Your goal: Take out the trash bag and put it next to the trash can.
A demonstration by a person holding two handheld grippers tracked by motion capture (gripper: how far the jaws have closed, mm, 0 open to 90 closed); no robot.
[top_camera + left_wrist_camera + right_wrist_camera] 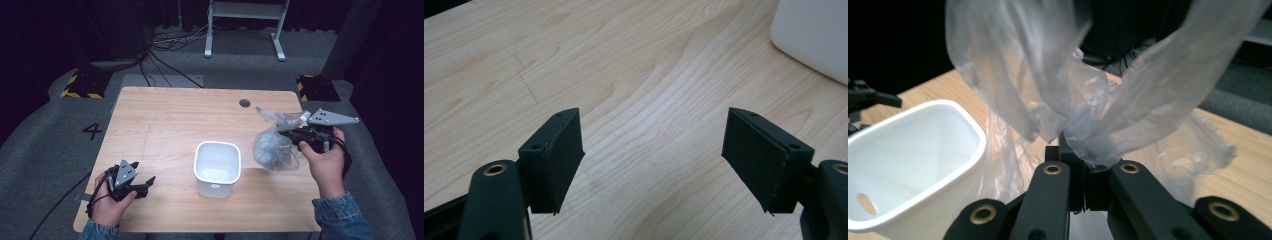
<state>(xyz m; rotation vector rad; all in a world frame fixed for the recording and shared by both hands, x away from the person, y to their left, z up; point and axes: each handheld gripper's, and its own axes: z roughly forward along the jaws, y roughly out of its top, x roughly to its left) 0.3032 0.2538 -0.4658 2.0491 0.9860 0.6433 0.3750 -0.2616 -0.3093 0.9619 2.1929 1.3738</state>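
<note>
Nearest the high camera, the left gripper point(142, 186) rests at the table's point(165, 115) near-left corner; its jaws stand spread wide over bare wood, gripping nothing. At centre stands a white bin point(217, 167), upright and open-topped; just to its right, the right gripper point(289, 133) holds its jaws pressed together, pinching a clear plastic bag point(272, 147) hanging beside the bin.

I work at a light wooden table point(165, 115) with rounded corners and a small round hole point(244, 103) near its far edge. Grey carpet point(40, 145) lies all around it, marked with a black "4" point(92, 131) at my left. Two black blocks with yellow hazard stripes point(82, 85) flank the far corners (cables point(172, 40) trail between). A white frame point(245, 25) stands beyond, against dark surroundings.
</note>
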